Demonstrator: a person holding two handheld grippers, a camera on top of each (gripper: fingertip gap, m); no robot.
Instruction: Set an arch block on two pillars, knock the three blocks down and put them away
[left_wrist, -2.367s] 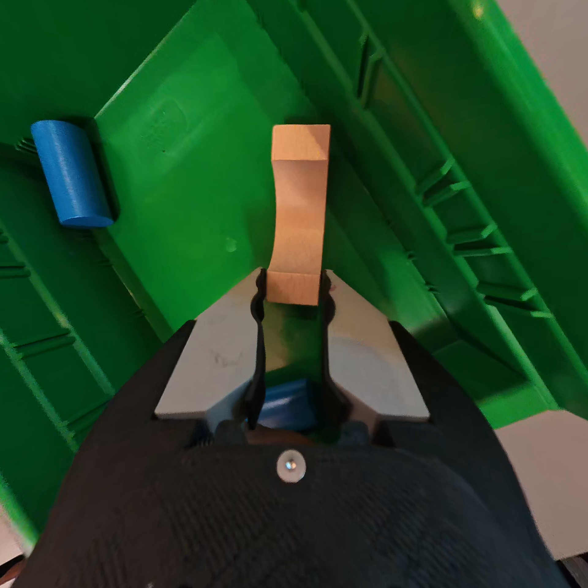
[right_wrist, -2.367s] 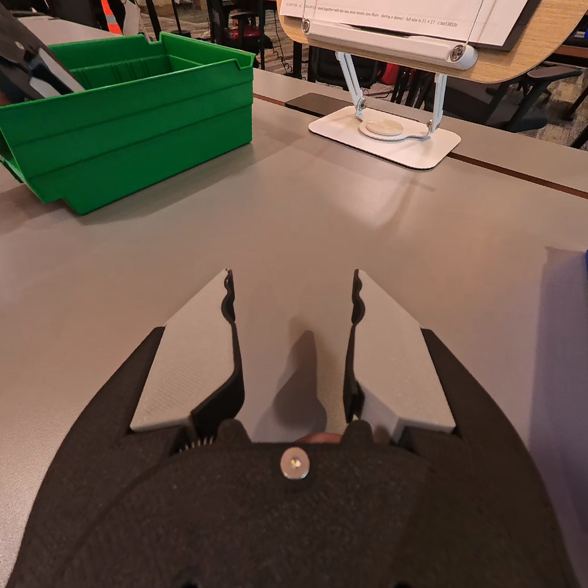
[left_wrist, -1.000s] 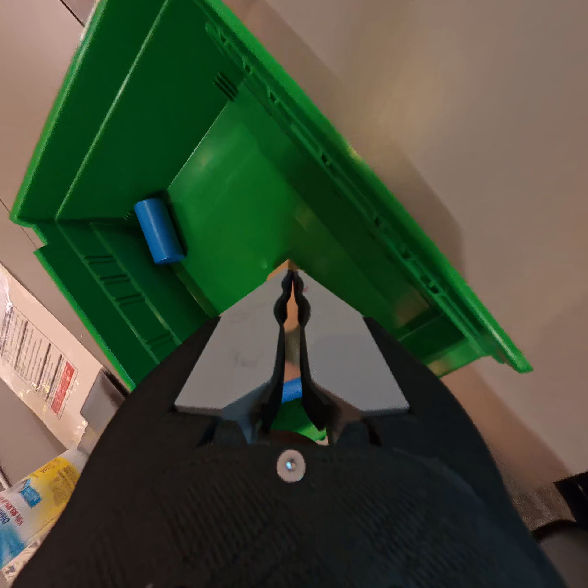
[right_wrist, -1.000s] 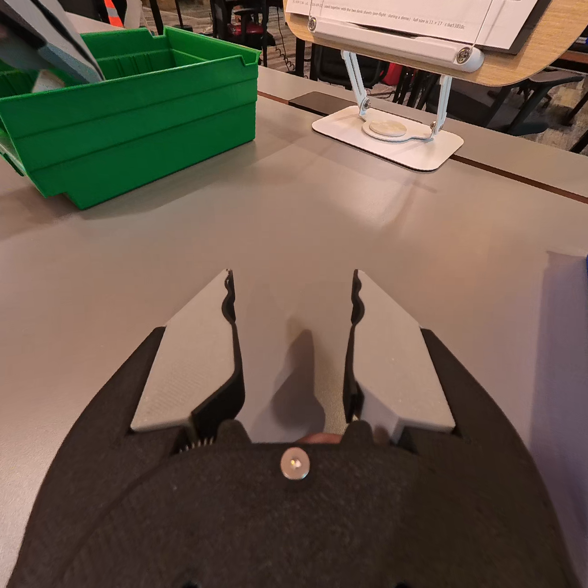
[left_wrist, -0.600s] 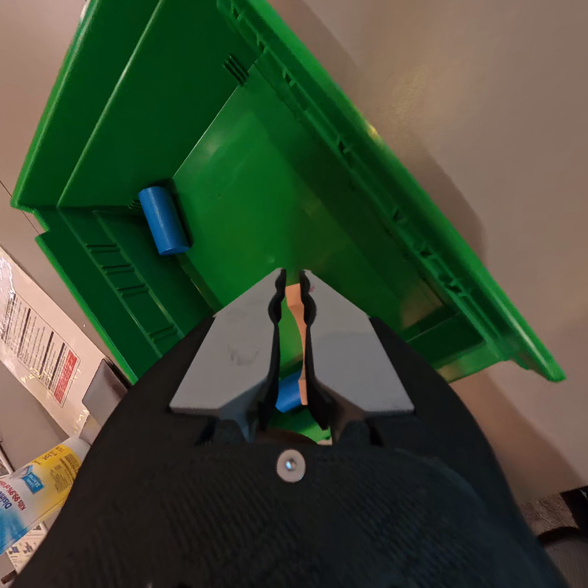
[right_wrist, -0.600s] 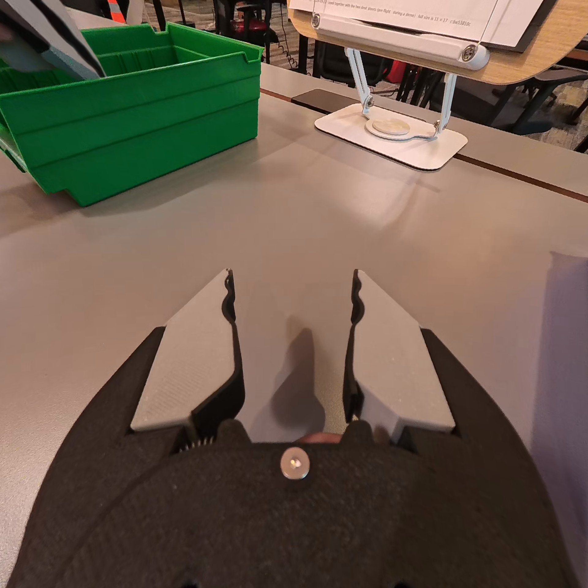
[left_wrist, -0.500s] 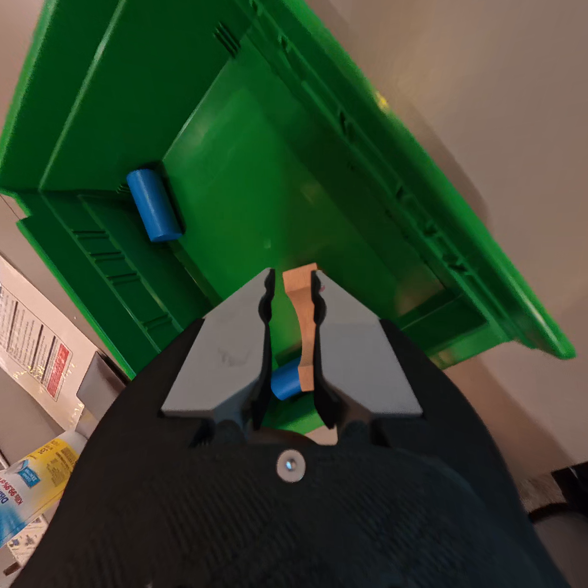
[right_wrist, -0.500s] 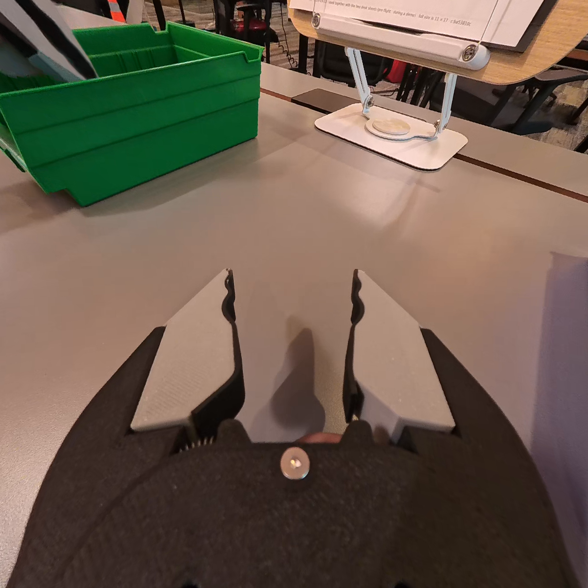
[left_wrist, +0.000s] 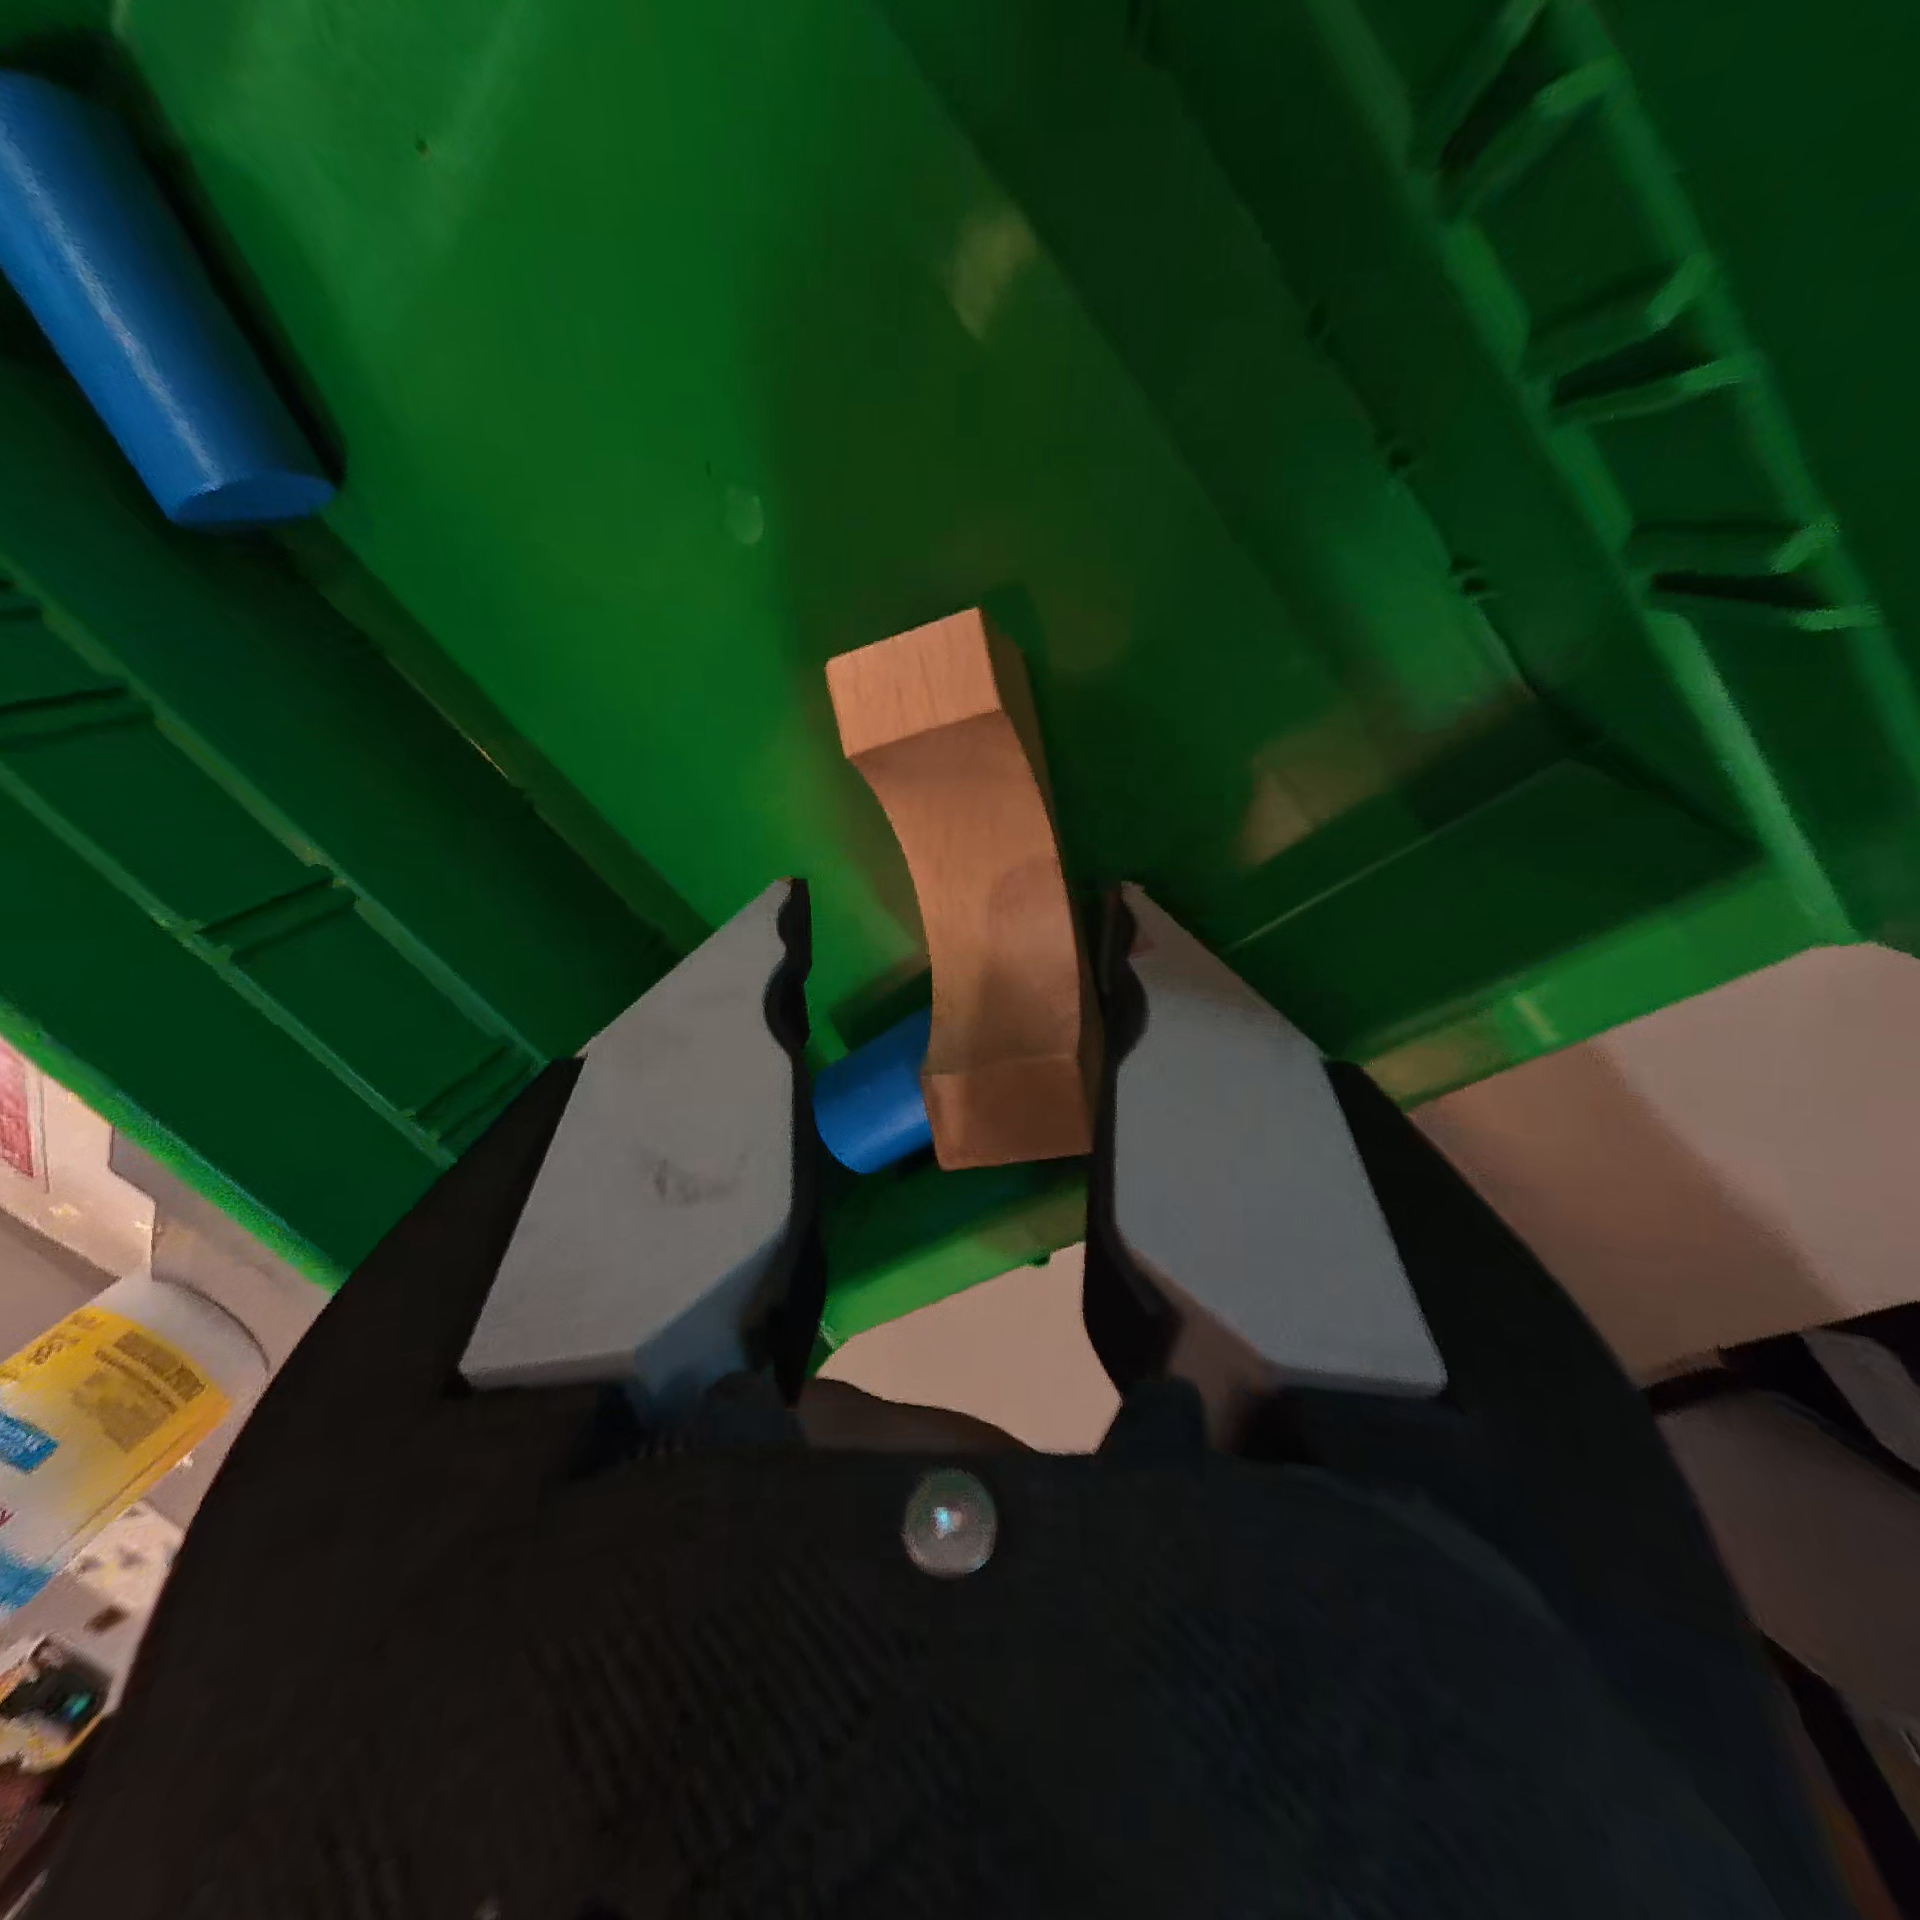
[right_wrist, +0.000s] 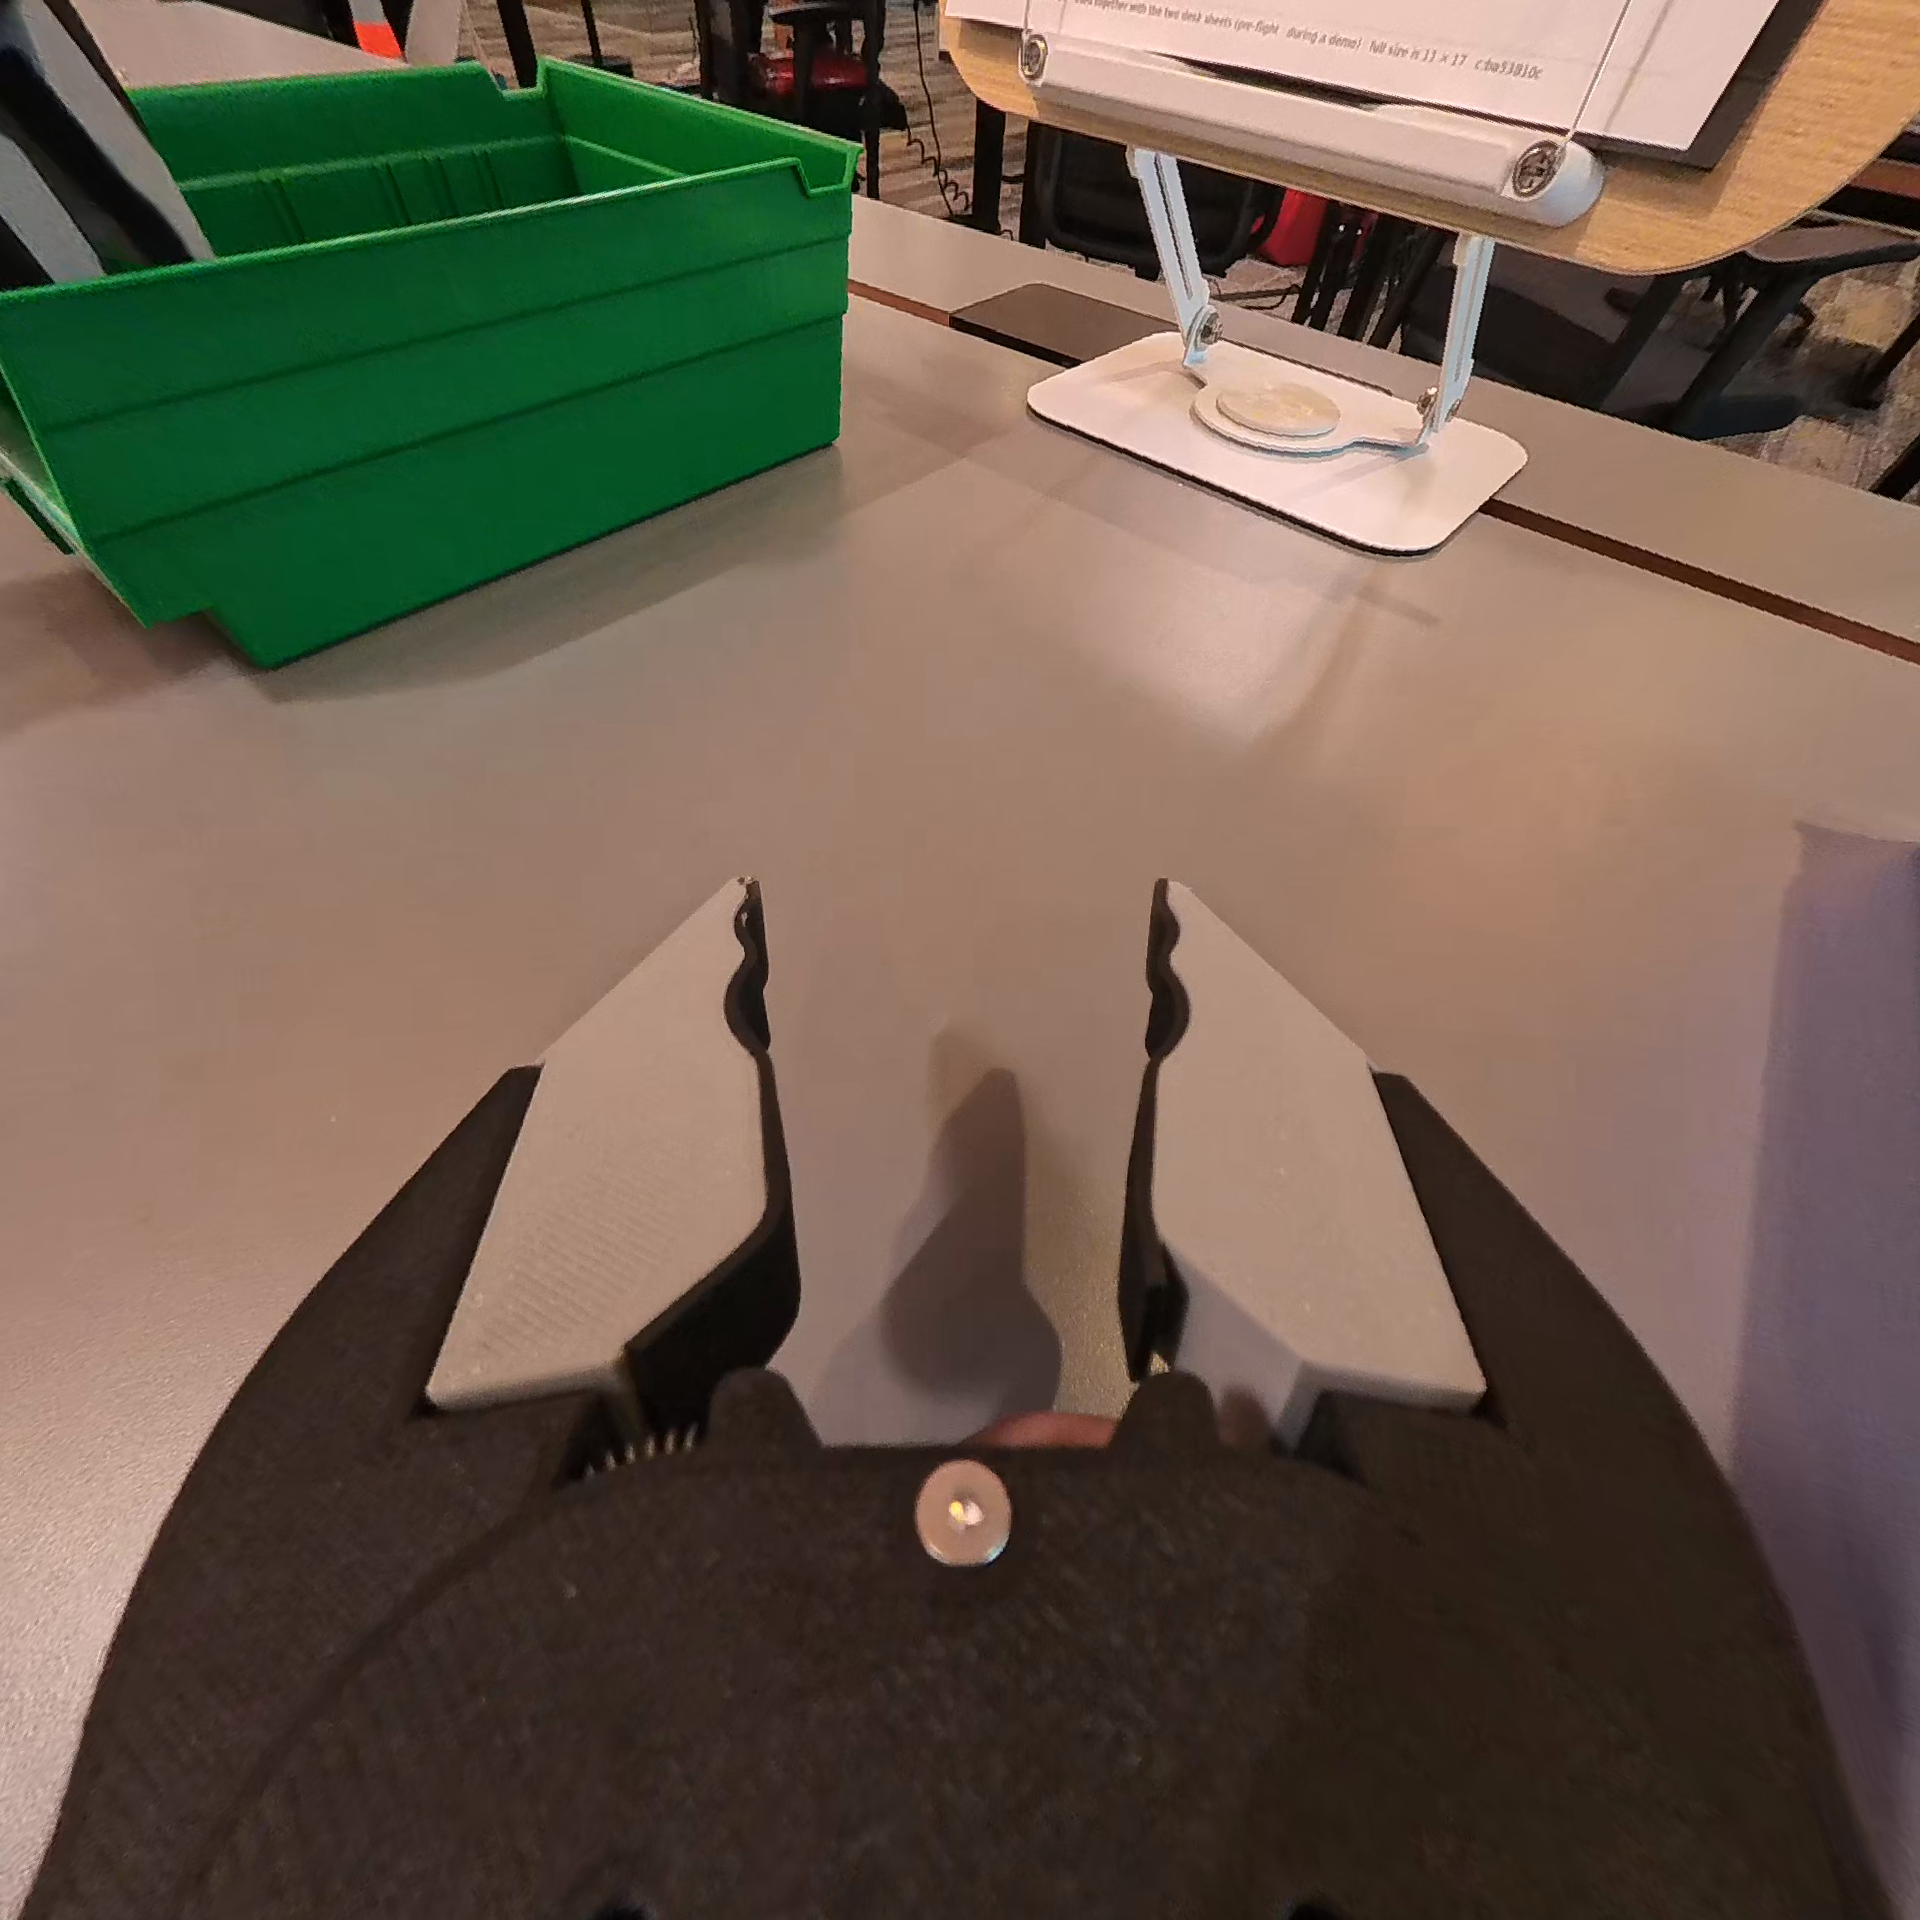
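Left gripper (left_wrist: 954, 914) over green bin (left_wrist: 1299, 436), jaws spread, clamping nothing. Wooden arch block (left_wrist: 977, 883) lying in bin between fingers, touching blue cylinder (left_wrist: 868, 1101); second blue cylinder (left_wrist: 125, 312) by bin wall. Right gripper (right_wrist: 954, 904) wide apart, bare, over table (right_wrist: 987, 675) beside bin.

Inside the green plastic bin (left_wrist: 540, 343), the natural wooden arch block (left_wrist: 977, 883) and a blue wooden cylinder (left_wrist: 873, 1101) crowd the near corner; another blue cylinder (left_wrist: 135, 312) lies against the far ribbed wall, leaving the bin's middle floor open. On the grey tabletop (right_wrist: 935, 707), only the bin (right_wrist: 436, 416) and a white tilting stand (right_wrist: 1278, 436) (both far off) interrupt a broad clear stretch.
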